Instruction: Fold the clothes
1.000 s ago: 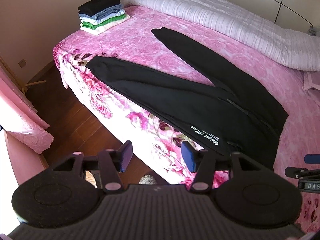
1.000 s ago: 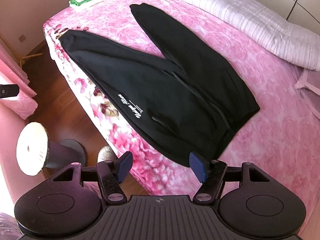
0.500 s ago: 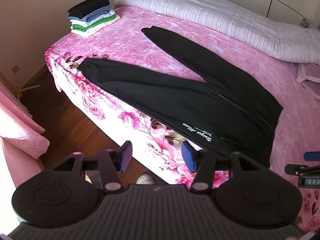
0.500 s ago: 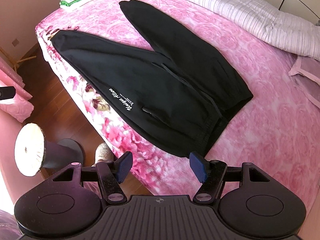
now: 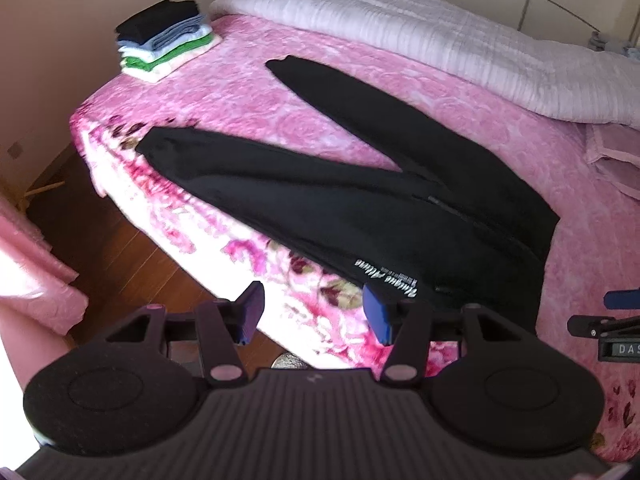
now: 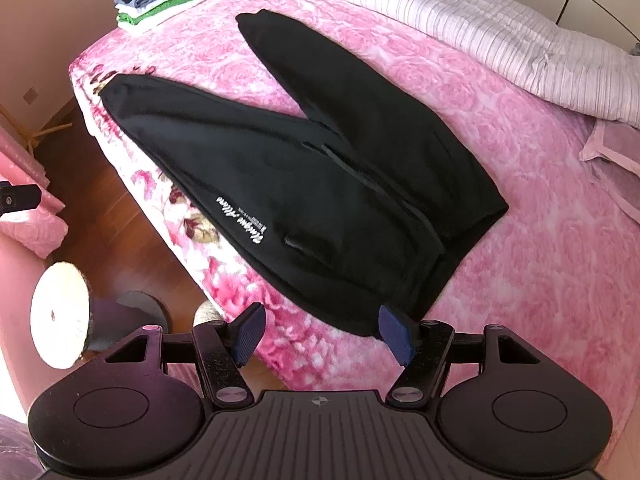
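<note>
Broadly, a bed (image 6: 520,240) with a pink rose-patterned cover fills most of both views, its near edge dropping to a dark wooden floor (image 6: 100,216). Along the bed's far edge lies a pale, ribbed, rolled quilt (image 5: 460,40). A pair of black trousers (image 6: 320,184) is spread flat on the cover: the waistband lies close to the near edge, one leg runs along that edge towards the near-left corner, and the other leg angles away towards the middle of the bed, so the two legs form a V. White script lettering (image 6: 240,220) sits on the leg nearest the edge, and a dark drawstring trails across the hip area. At the far-left corner of the bed rests a stack of folded clothes (image 5: 164,40), black on top, then blue, white, green and cream. A pink fabric piece (image 6: 608,152) lies by the right edge. On the floor beside the bed stands a round white-topped stool (image 6: 60,320).

The left claw (image 5: 314,312) hangs over the bed's near edge, apart from the trousers, its blue pads spread wide with nothing between them. The right claw (image 6: 324,332) hangs just short of the waistband, likewise spread and empty.
</note>
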A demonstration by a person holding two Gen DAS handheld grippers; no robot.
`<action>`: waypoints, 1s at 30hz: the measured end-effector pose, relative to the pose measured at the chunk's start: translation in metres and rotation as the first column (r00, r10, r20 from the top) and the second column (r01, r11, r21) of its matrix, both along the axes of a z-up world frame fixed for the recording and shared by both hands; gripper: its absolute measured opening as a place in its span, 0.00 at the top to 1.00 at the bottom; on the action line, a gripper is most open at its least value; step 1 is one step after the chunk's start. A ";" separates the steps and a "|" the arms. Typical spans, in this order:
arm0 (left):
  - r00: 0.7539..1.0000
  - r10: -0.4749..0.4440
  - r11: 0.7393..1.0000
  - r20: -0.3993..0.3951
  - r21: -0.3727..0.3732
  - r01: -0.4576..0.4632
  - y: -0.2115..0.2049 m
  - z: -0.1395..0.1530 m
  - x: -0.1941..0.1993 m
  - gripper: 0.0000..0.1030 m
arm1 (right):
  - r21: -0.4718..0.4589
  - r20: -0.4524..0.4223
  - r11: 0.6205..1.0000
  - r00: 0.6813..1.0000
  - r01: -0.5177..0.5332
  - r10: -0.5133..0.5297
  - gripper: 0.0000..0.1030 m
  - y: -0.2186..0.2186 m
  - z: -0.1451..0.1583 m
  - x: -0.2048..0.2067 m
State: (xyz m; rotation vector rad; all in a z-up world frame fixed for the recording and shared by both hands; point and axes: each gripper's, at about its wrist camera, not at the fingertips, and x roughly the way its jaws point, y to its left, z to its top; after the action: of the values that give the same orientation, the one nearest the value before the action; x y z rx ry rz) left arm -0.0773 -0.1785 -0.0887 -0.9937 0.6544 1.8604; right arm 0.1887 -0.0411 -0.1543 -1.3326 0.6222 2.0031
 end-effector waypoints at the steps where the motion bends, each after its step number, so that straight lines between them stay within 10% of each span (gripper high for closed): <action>1: 1.000 -0.012 1.000 0.002 0.006 0.012 0.006 -0.001 -0.004 0.51 | -0.001 -0.007 1.000 1.000 0.009 -0.010 0.36 0.005 0.000 0.000; 11: 0.976 -0.219 0.976 0.017 0.015 0.219 0.118 -0.022 -0.065 0.51 | 0.022 -0.093 0.963 0.960 0.269 -0.266 0.36 0.090 -0.019 0.032; 17: 0.883 -0.464 0.883 0.076 -0.048 0.468 0.250 -0.066 -0.110 0.52 | -0.065 -0.078 0.877 0.874 0.476 -0.480 0.36 0.152 -0.065 0.035; 24: 0.613 -0.776 0.611 0.146 -0.064 0.789 0.419 -0.127 -0.143 0.52 | -0.122 -0.049 0.763 0.764 0.635 -0.643 0.36 0.225 -0.105 0.004; 30: 0.334 -0.914 0.334 0.231 -0.040 0.942 0.539 -0.193 -0.150 0.53 | -0.151 -0.091 0.790 0.787 0.594 -0.610 0.37 0.300 -0.147 -0.022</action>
State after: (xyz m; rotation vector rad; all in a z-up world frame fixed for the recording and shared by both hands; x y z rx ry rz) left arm -0.2276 0.3601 -0.2821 -0.5952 1.0130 0.6444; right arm 0.1666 0.2593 -0.3012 -0.8942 1.0895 1.5411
